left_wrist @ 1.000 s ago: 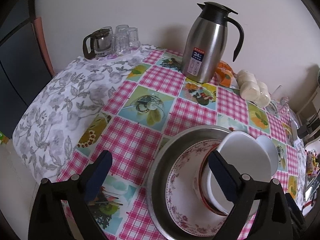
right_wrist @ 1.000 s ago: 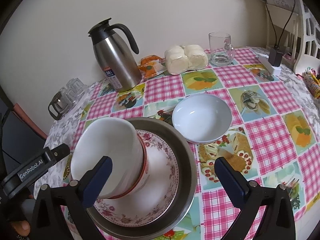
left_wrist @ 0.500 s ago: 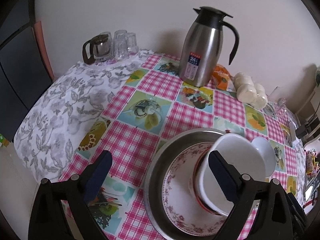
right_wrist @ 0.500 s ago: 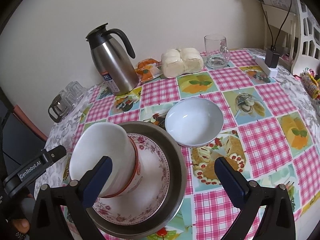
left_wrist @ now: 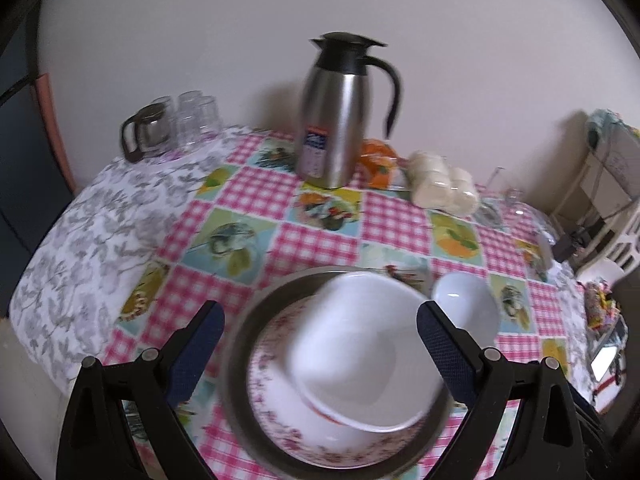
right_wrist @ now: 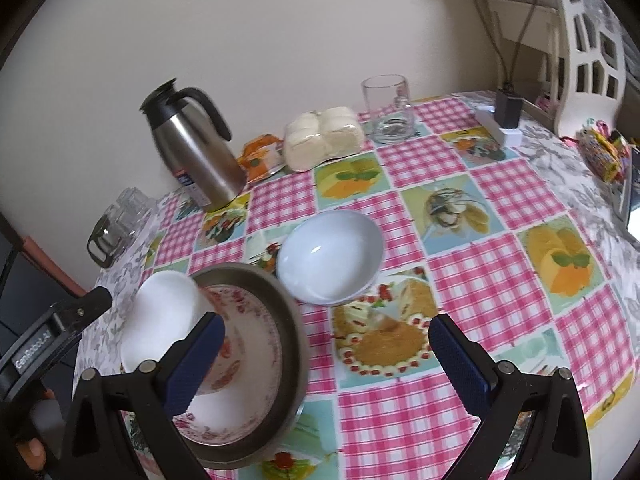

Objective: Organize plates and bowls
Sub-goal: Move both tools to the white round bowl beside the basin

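Observation:
A metal basin holds a floral plate. A large white bowl with a red rim lies tilted on its side on the plate. A small white bowl sits upright on the tablecloth, right of the basin. My left gripper is open, its fingers either side of the large bowl, not touching. My right gripper is open and empty, near the basin's right rim; its left finger overlaps the large bowl in view.
A steel thermos jug stands at the back. Beside it lie an orange packet and wrapped buns. A glass mug stands at the far right. Glasses and a small pot stand at the far left.
Both grippers have pulled back and turned, so the basin sits lower and more central in the left view. The large bowl has tipped further. Both stay open.

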